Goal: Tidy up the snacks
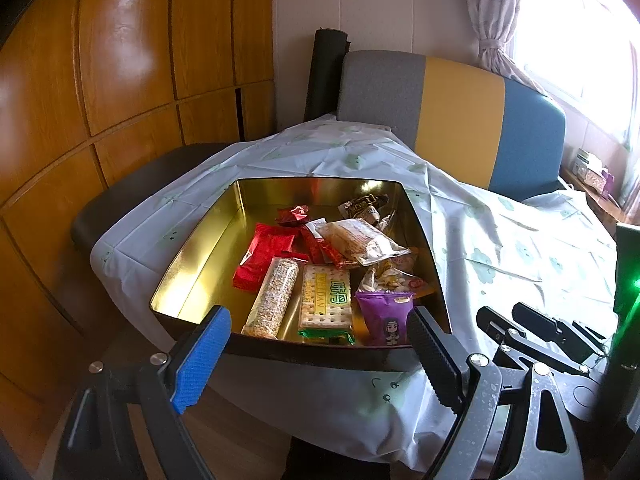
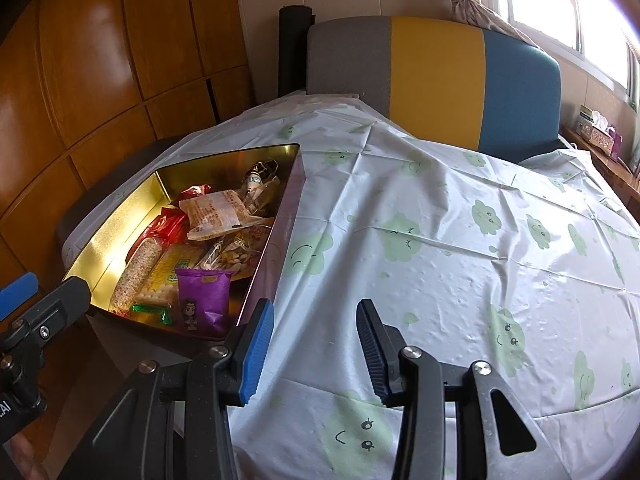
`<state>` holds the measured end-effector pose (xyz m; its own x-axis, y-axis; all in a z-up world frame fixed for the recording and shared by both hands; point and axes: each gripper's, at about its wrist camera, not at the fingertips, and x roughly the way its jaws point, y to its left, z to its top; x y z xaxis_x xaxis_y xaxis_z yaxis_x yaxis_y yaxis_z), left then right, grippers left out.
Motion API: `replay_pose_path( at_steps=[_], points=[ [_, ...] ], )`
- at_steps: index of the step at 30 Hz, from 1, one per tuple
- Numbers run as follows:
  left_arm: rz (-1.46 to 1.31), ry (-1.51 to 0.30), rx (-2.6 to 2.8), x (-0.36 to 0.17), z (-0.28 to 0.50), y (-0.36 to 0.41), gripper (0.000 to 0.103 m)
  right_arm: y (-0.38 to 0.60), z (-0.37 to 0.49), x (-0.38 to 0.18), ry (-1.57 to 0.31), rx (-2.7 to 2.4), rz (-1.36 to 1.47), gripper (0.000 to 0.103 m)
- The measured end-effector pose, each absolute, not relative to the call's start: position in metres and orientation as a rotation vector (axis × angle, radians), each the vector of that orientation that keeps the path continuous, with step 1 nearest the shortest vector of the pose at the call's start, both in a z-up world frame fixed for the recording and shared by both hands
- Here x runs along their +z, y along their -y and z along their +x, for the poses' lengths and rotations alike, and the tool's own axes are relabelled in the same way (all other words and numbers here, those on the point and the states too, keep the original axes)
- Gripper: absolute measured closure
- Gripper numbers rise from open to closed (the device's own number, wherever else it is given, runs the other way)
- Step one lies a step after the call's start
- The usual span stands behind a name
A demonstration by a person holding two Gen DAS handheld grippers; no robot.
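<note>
Several wrapped snacks (image 1: pixel 320 276) fill the gold tin (image 1: pixel 192 276); both tongs, left (image 1: pixel 316 352) and right (image 2: pixel 316 344), gape with nothing between them.

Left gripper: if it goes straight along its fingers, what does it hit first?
Probably the tin's near wall, or just past it the cracker pack and purple snack packet; the left gripper is open and empty, depth unclear.

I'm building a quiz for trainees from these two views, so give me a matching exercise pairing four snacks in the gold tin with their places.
Things:
1. purple snack packet
2. red wrapped bar
3. clear-wrapped sesame bar
4. dark brown wrapped sweet

Places in the gold metal tin, left wrist view:
A. far right corner
B. near right corner
C. between the red bar and the yellow cracker pack
D. left of the pile, middle

Pairs: 1-B, 2-D, 3-C, 4-A
</note>
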<state>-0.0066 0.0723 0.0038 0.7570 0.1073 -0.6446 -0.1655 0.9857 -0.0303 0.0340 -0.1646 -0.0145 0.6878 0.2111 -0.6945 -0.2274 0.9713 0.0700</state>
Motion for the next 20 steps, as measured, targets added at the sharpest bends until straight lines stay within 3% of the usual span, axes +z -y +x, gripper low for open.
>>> replay_pose_path(
  at_steps=[20],
  points=[
    [-0.084, -0.665, 0.162, 0.004, -0.005, -0.073, 0.007, 0.177, 0.041, -0.015, -0.775, 0.236, 0.003, 0.059]
  ],
)
